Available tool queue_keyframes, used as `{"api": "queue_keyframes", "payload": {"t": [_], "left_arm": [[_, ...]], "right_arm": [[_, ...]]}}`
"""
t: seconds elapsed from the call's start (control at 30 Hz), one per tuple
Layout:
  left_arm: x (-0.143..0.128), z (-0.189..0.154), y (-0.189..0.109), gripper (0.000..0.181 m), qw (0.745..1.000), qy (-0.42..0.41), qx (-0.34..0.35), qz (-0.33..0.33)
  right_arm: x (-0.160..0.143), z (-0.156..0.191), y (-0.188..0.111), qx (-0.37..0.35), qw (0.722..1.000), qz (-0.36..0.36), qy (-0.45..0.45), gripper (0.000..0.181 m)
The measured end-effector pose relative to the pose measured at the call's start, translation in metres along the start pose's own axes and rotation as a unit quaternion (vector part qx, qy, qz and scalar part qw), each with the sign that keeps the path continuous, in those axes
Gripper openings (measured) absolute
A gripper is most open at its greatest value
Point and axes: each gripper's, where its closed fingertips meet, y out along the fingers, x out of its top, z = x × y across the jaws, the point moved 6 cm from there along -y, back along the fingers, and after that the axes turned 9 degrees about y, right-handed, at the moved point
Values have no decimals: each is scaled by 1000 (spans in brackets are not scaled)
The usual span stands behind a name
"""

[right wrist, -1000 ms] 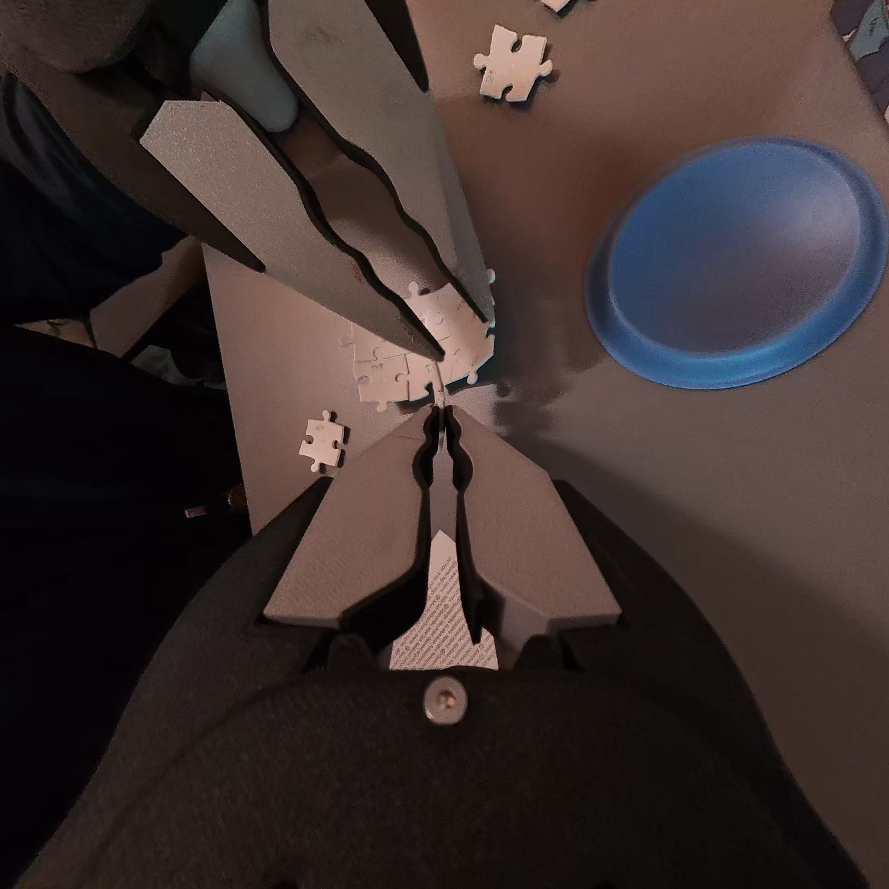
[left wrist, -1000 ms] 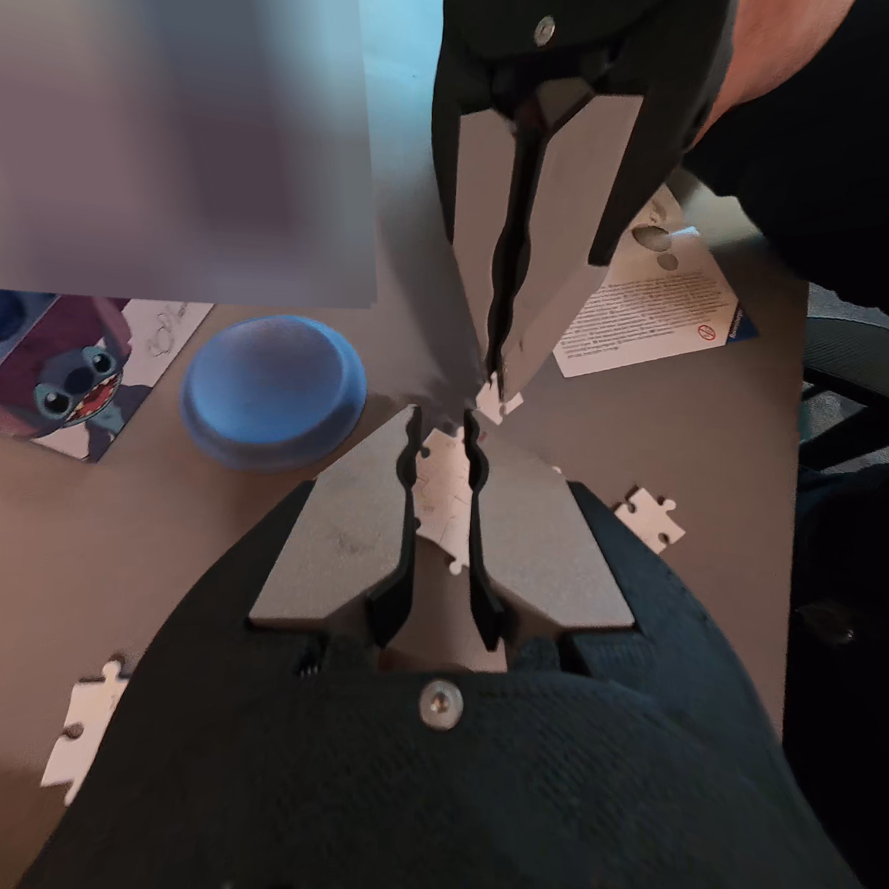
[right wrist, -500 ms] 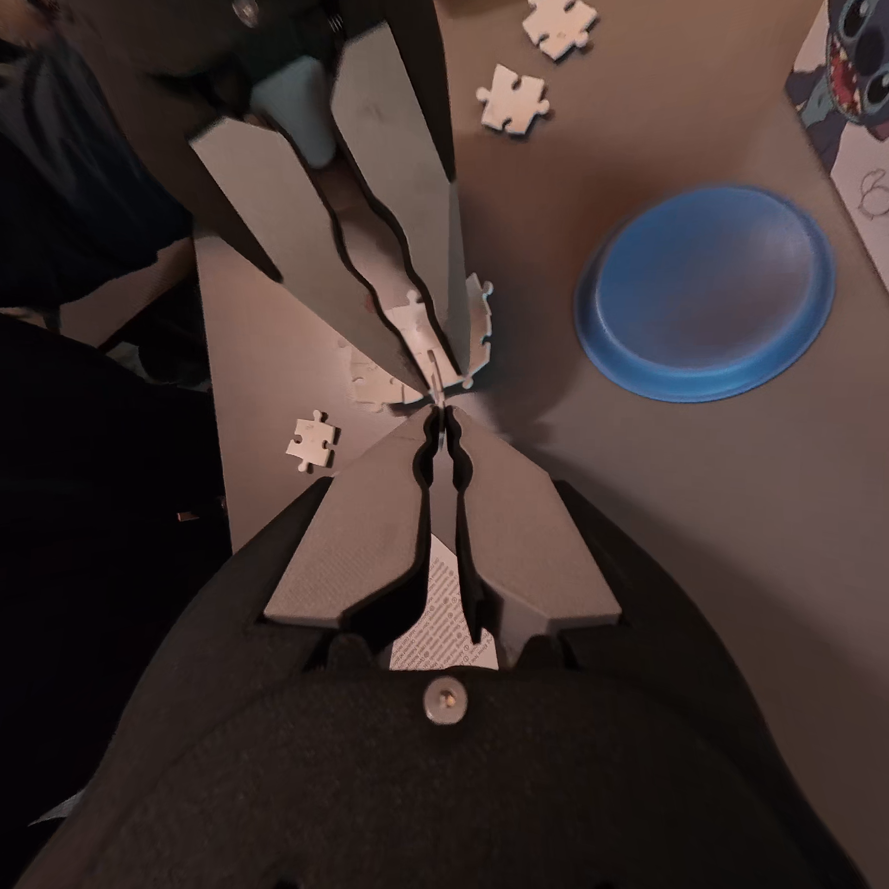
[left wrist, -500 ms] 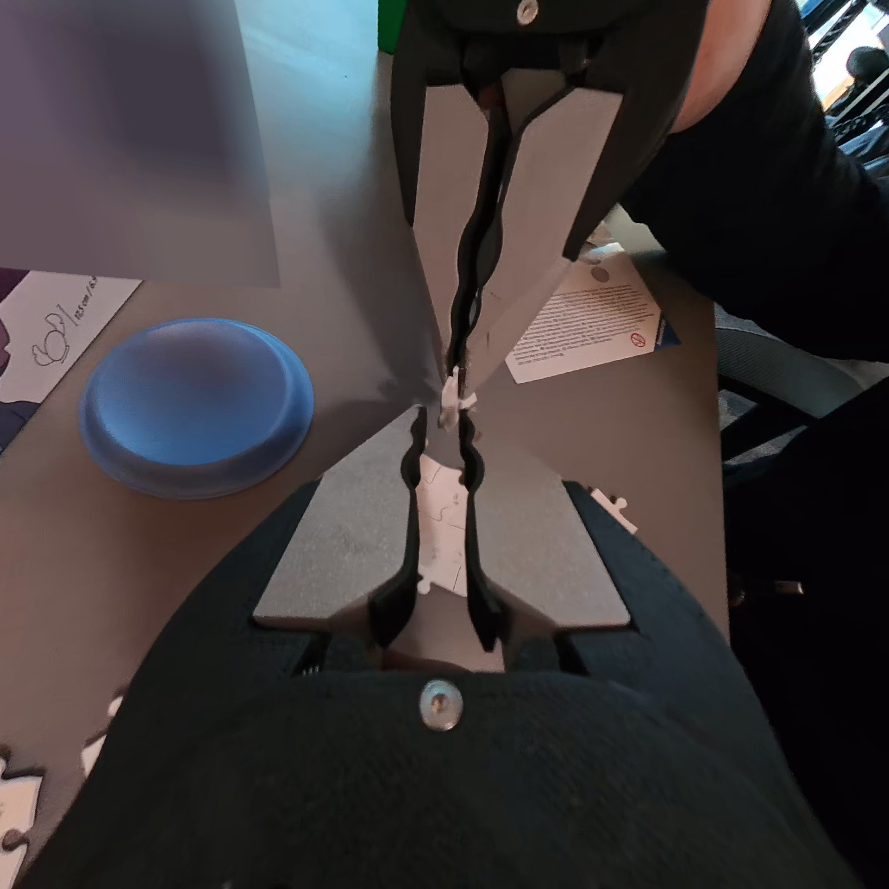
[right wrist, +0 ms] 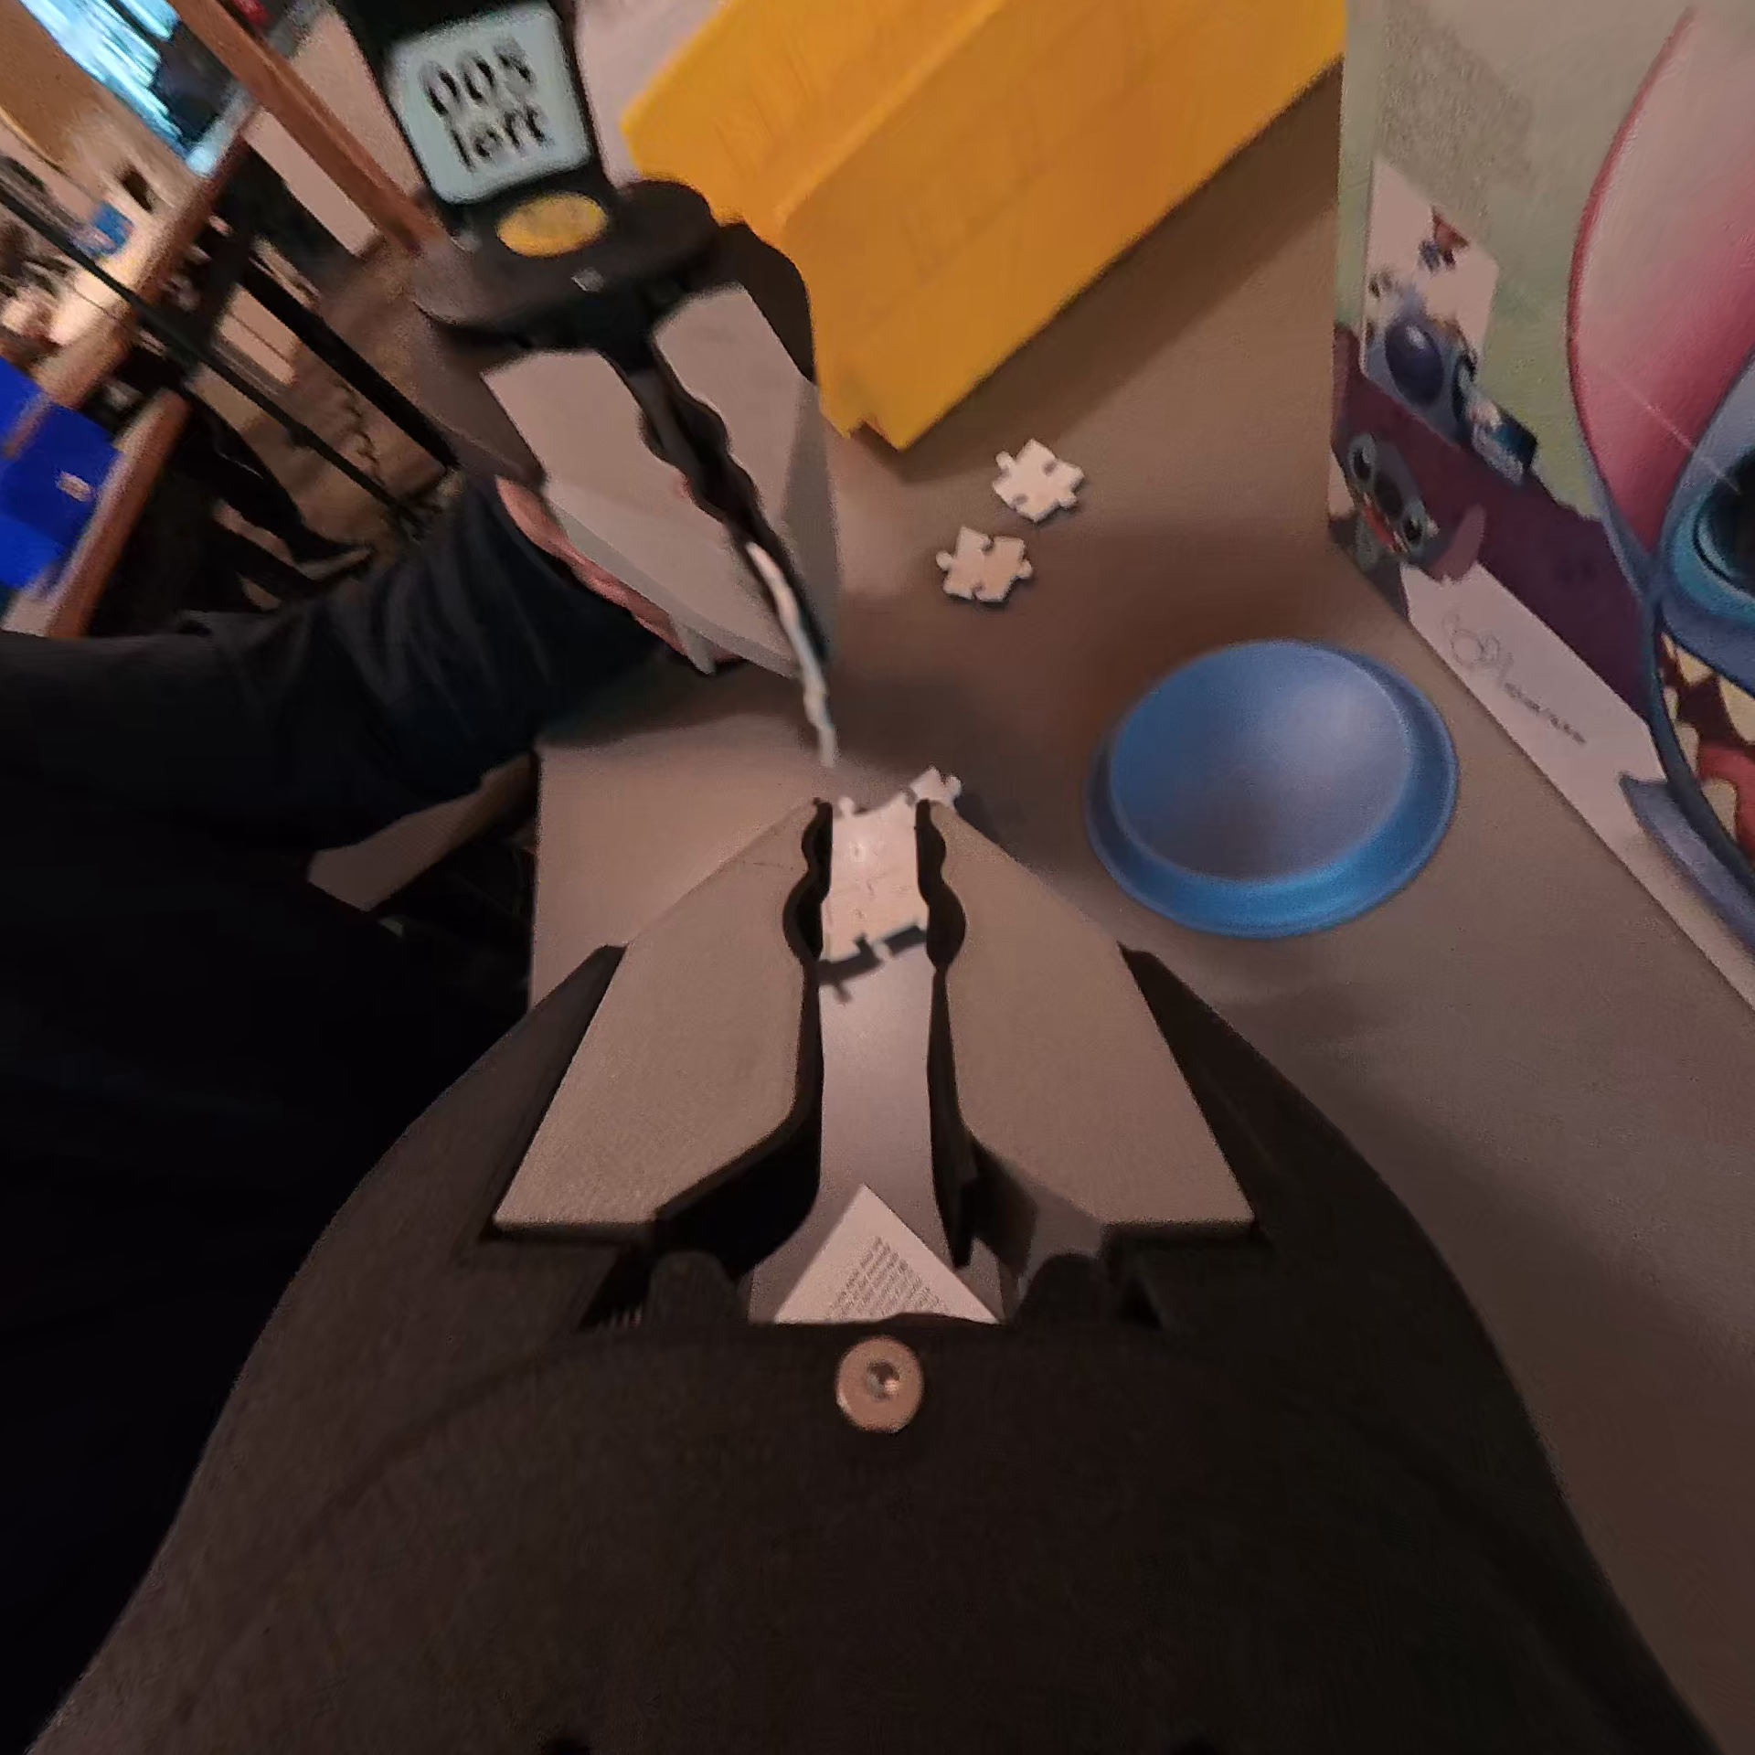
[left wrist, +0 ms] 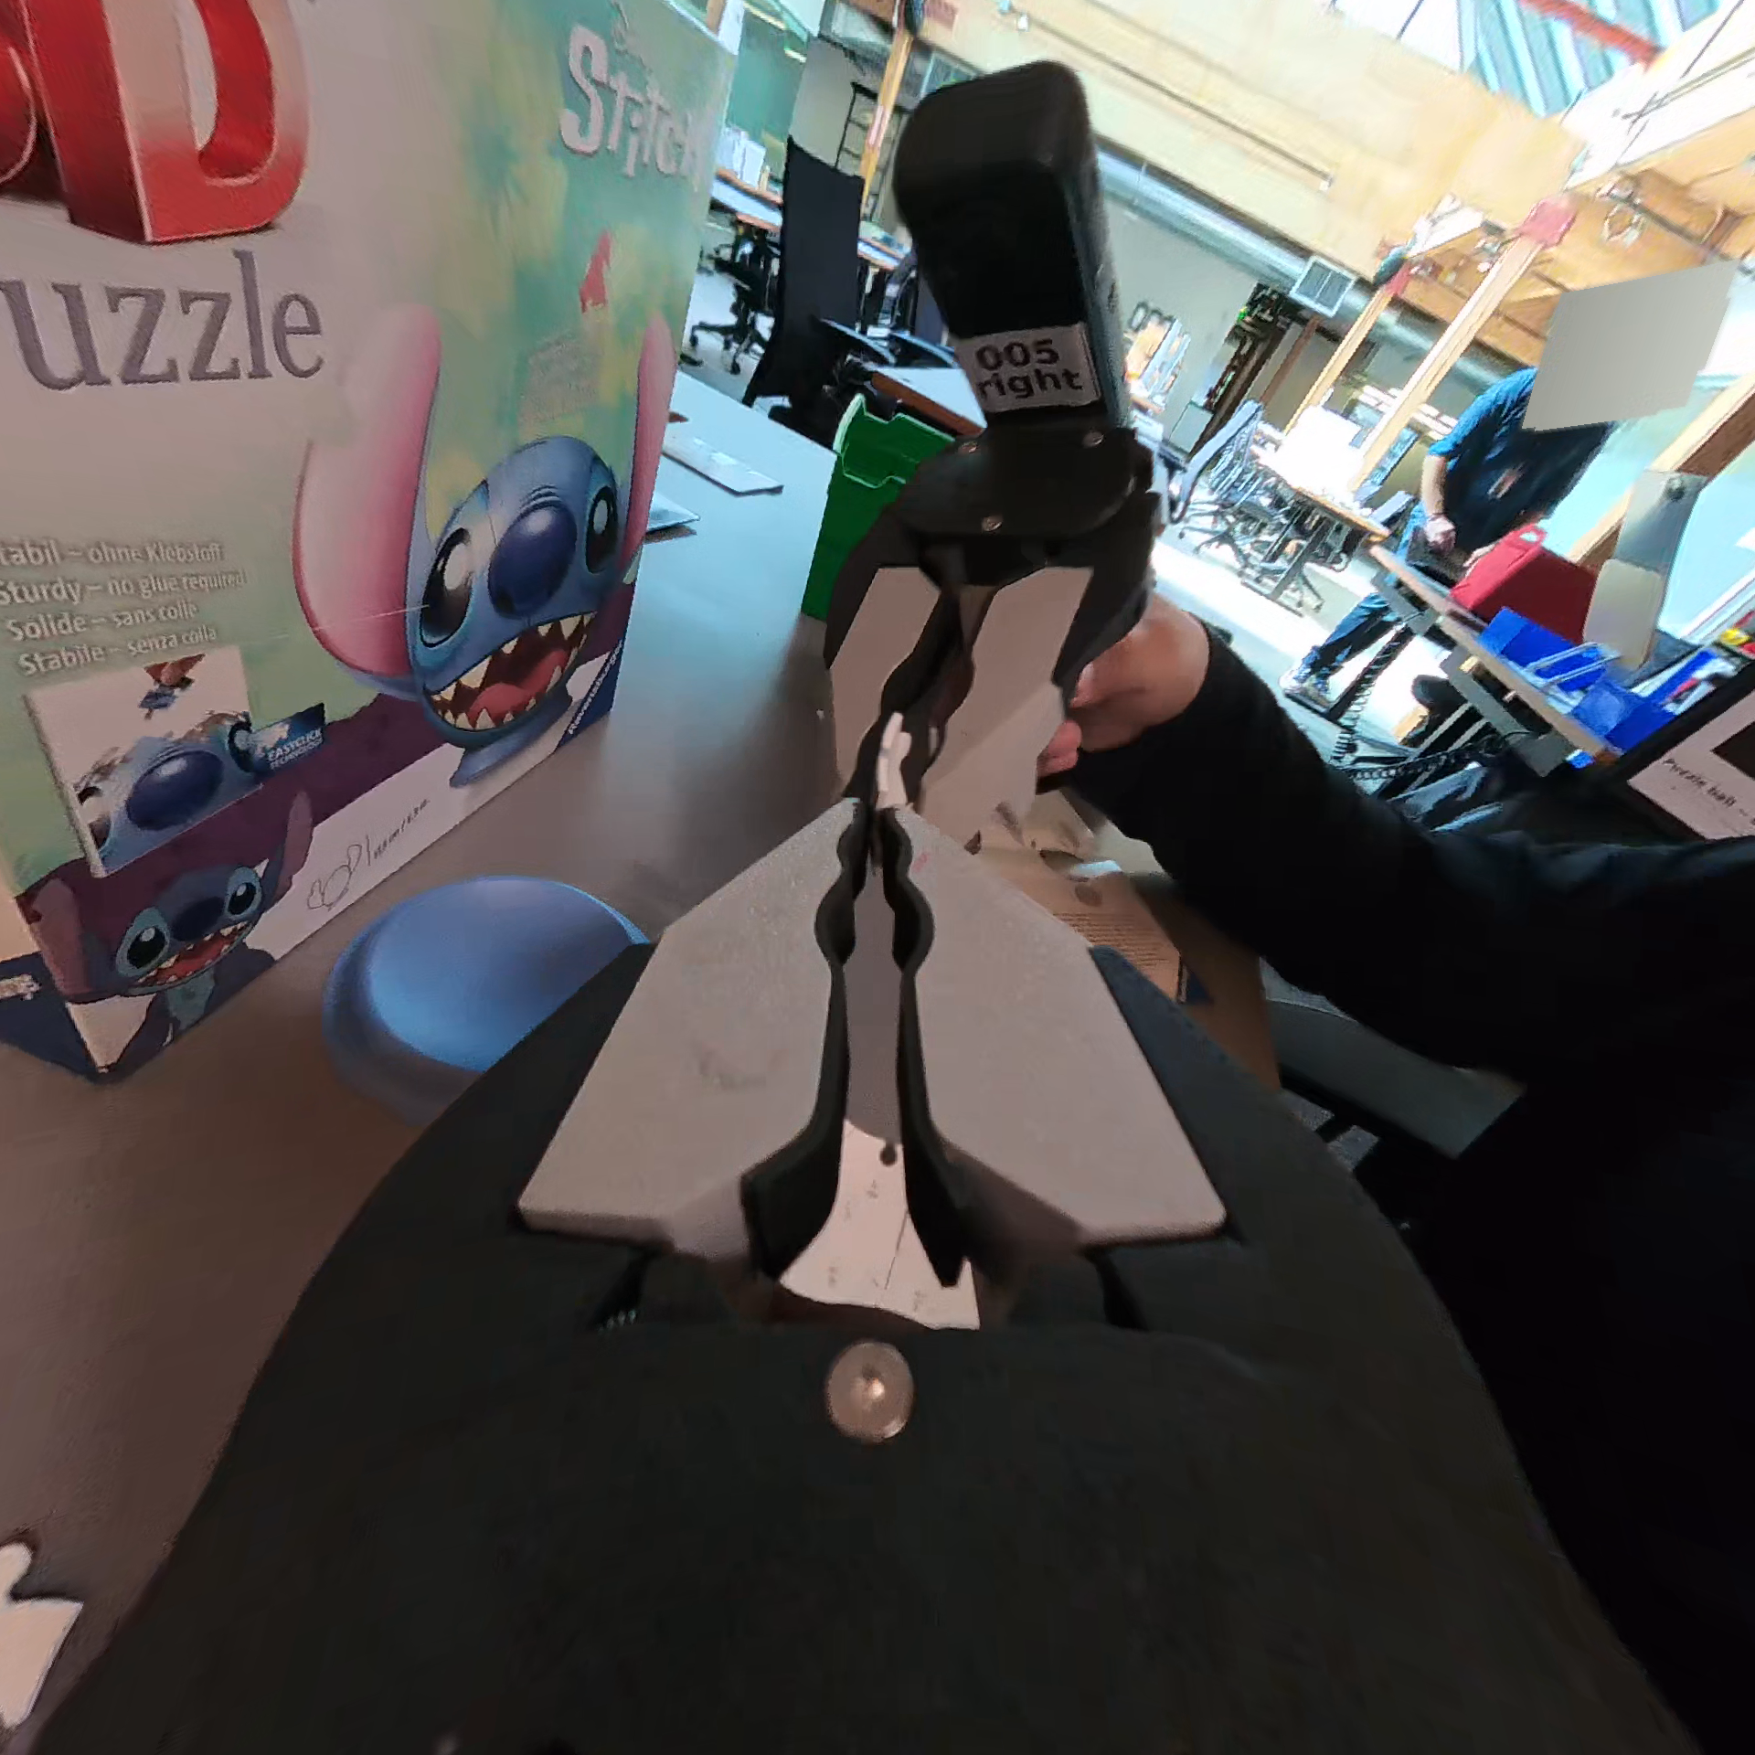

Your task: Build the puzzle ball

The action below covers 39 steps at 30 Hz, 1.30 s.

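Nearest, the left gripper (left wrist: 878,821) has its grey fingers (left wrist: 722,1026) pinched together on a white puzzle piece (left wrist: 893,750), which sticks out edge-on past the tips. The right gripper (right wrist: 874,807) meets it tip to tip with its own fingers a narrow gap apart, seemingly gripping nothing, though blur makes that hard to confirm. Through that gap a patch of joined pieces (right wrist: 869,883) lies flat on the brown surface (right wrist: 1235,1140), beside a printed leaflet (right wrist: 878,1273). Farther on sits a blue domed stand (right wrist: 1273,788), then two loose pieces (right wrist: 983,562). Beyond stand the puzzle box (left wrist: 332,427), printed with a blue cartoon creature and large lettering, and a yellow bin (right wrist: 997,190). Each gripper body carries a small lettered label (left wrist: 1030,368).
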Motion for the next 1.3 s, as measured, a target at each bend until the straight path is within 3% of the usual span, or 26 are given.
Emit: {"api": "queue_keyframes", "payload": {"t": [0.1,0.17,0.8,1.0,1.3], "left_arm": [[-3,1,4,0,1000,13,17,3],[-3,-2,6,0,1000,4,3,-2],[-28,-3,14,1,996,-31,-24,80],[-33,1,8,16,992,5,4,126],[-23,19,-10,15,994,-12,56,98]], "right_arm": [[6,8,-1,41,999,-30,3,12],[6,6,-1,40,999,-35,8,0],[-1,-2,-1,30,999,-10,25,0],[-12,-14,-4,40,995,29,92,0],[-42,-25,17,23,978,131,158,0]]}}
